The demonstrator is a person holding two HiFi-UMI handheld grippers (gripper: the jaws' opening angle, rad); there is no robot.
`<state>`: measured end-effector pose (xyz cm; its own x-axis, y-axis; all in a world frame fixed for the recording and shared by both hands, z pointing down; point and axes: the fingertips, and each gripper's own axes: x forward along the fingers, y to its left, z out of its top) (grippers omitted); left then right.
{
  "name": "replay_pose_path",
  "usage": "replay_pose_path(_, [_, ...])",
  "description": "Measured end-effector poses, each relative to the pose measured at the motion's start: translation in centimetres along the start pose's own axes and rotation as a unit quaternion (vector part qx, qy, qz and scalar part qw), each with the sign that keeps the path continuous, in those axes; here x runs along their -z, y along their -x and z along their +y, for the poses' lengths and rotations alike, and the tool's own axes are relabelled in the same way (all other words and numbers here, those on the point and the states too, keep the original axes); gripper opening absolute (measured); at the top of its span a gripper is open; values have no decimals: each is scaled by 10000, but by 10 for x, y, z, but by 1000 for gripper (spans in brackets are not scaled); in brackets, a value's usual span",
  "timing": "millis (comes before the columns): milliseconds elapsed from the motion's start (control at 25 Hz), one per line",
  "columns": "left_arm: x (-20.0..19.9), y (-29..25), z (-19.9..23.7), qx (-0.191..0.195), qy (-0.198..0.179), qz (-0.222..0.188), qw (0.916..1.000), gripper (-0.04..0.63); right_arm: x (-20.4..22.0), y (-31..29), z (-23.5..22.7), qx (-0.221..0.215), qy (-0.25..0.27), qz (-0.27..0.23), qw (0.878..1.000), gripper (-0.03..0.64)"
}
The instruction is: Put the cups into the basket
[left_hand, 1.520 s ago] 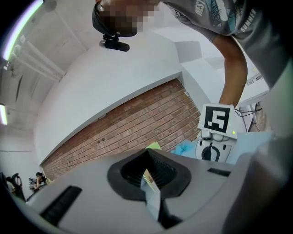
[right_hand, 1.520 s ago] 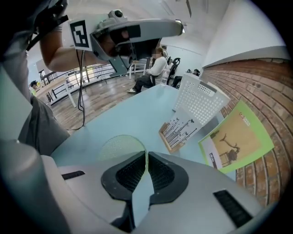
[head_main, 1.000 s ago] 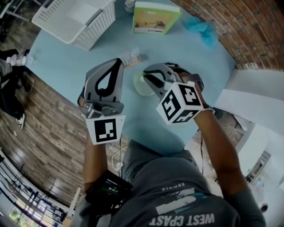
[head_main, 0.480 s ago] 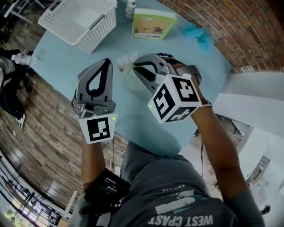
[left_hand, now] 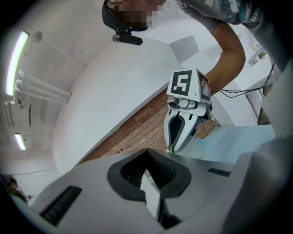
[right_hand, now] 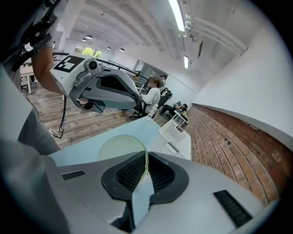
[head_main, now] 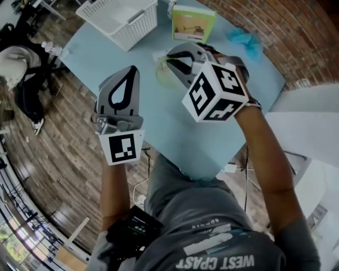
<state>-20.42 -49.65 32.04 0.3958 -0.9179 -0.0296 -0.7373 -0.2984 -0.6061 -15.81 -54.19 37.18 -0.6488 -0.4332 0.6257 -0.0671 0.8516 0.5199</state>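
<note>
The pale green cup [right_hand: 120, 147] has its rim pinched between the jaws of the right gripper [right_hand: 139, 180]. It is over the blue table [head_main: 175, 132], apart from the white basket [head_main: 124, 21]. The left gripper [left_hand: 150, 199] is closed and holds nothing.

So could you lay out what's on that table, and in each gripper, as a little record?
Table: round, light blue
Basket: white, at the far edge
Cup: pale green, see-through, pinched by its wall
Right gripper: shut on the cup
Left gripper: shut, nothing in it, beside the right one
Also there: green box, blue cloth
</note>
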Motion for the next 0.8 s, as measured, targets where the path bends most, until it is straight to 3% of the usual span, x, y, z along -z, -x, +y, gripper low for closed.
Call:
replay_pose_path(240, [3, 10, 27, -39, -162, -124, 9998, 0, -22, -1, -7, 253, -11, 49, 9997, 32])
replay_pose_path(800, [69, 1, 121, 453, -30, -635, 9969, 0, -85, -78, -44, 699, -274, 495, 9960, 32])
